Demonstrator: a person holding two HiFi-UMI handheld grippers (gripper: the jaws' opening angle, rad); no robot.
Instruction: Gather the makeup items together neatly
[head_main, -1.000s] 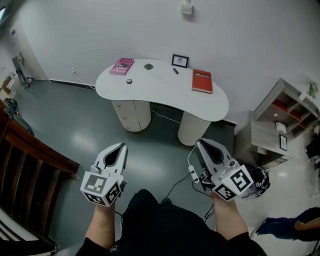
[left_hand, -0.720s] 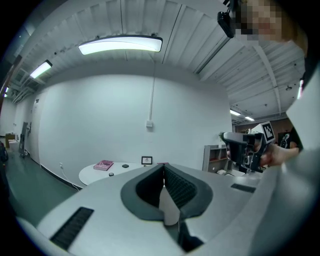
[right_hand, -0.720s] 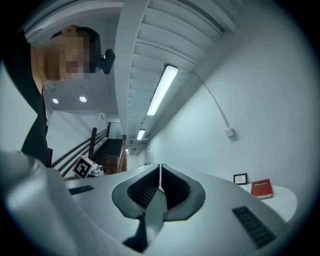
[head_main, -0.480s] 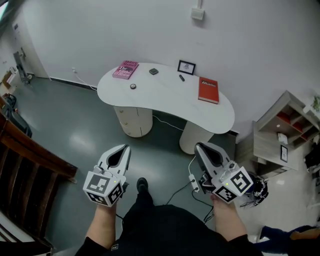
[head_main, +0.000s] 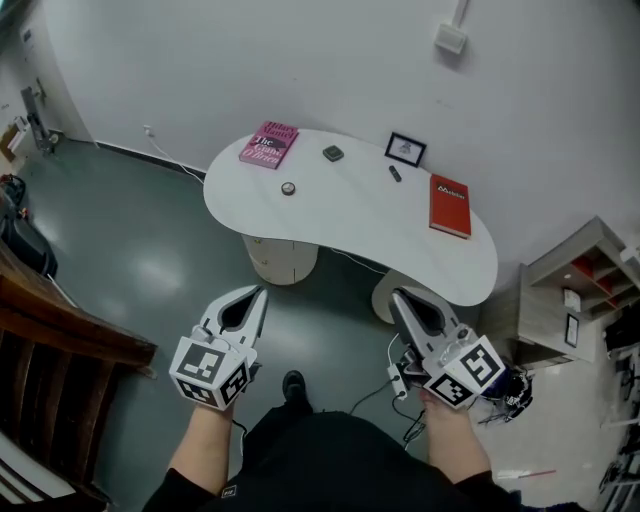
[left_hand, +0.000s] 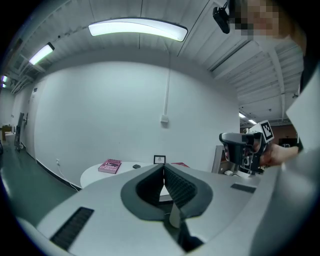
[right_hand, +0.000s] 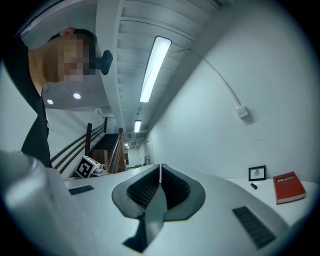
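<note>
Both hands held their tools out at waist height over the grey floor (head_main: 150, 260), pointing roughly level toward the white table (head_main: 350, 225) and well short of it. The pink book (head_main: 270, 145) and red book (head_main: 450, 206) carried titles too small to read. The left gripper (head_main: 258, 291) and right gripper (head_main: 397, 296) each had their jaws pressed together with nothing between them. The makeup lay scattered on the table: a round compact (head_main: 288, 188), a dark square case (head_main: 333, 153) and a dark tube (head_main: 394, 173) near a framed picture (head_main: 405, 149).
</note>
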